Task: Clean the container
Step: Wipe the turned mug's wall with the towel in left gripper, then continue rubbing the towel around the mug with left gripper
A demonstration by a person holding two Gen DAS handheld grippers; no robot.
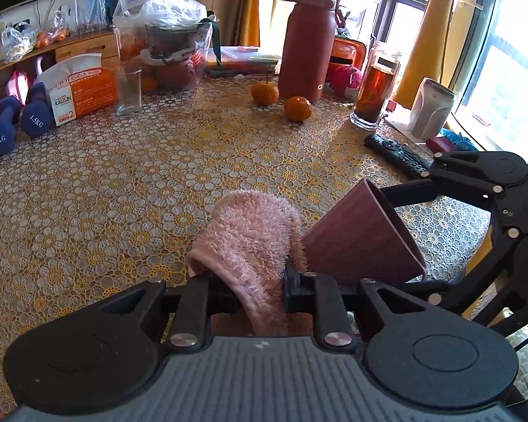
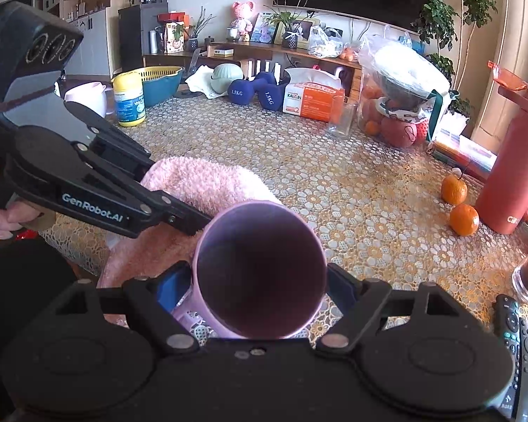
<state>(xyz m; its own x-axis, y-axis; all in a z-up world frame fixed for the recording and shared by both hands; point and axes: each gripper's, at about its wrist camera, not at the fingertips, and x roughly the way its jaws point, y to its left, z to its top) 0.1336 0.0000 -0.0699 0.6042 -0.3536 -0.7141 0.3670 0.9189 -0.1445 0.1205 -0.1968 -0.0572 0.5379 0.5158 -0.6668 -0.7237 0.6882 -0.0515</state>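
Left wrist view: your left gripper (image 1: 250, 281) pinches the fluffy pink cloth (image 1: 250, 232). Just right of the cloth, the pink cup (image 1: 362, 235) lies tilted, its mouth toward the lower right.

Right wrist view: your right gripper (image 2: 260, 281) squeezes the cup (image 2: 260, 267), its dark mouth facing the camera. The cloth (image 2: 200, 179) sits behind it, above the lacy tablecloth (image 2: 369, 190).

Left wrist view sits low over the desk (image 1: 123, 183) facing the window; right faces the television, both close, sharing the oranges (image 2: 463, 219)
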